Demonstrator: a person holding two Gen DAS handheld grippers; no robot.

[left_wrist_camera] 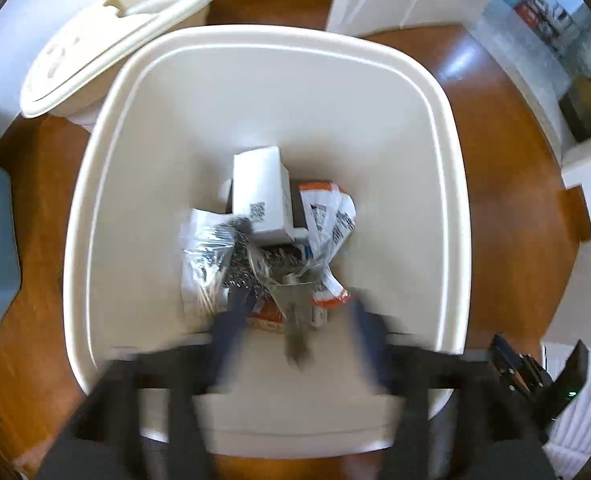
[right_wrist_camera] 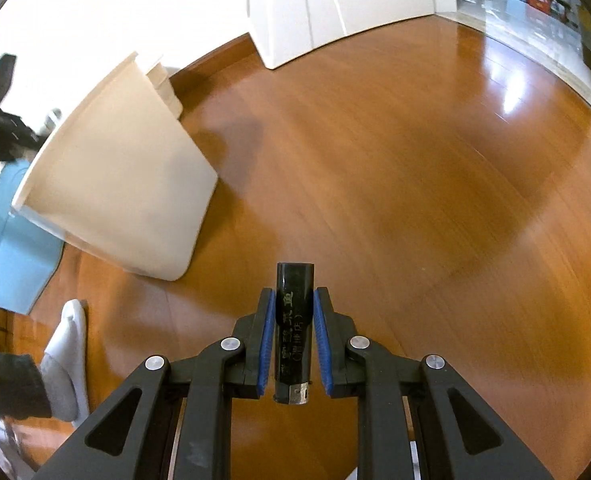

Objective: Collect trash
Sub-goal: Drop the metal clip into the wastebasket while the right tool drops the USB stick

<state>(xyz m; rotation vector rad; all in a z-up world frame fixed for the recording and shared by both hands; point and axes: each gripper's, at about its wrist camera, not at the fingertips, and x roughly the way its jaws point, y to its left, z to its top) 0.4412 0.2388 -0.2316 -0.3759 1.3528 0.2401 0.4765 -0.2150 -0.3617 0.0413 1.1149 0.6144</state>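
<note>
Black lighter (right_wrist_camera: pixel 294 328): clamped between the right gripper (right_wrist_camera: pixel 294 334) pads, over bare floor, well right of the bin (left_wrist_camera: pixel 451 184). Left gripper (left_wrist_camera: pixel 295 320) hangs spread and empty above the bin's trash. Carry the lighter over the bin mouth before releasing.

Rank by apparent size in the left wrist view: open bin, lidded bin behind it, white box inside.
1. open bin, fills most of the frame
2. lidded bin, partly hidden and farther off, so true size unsure
3. white box
</note>
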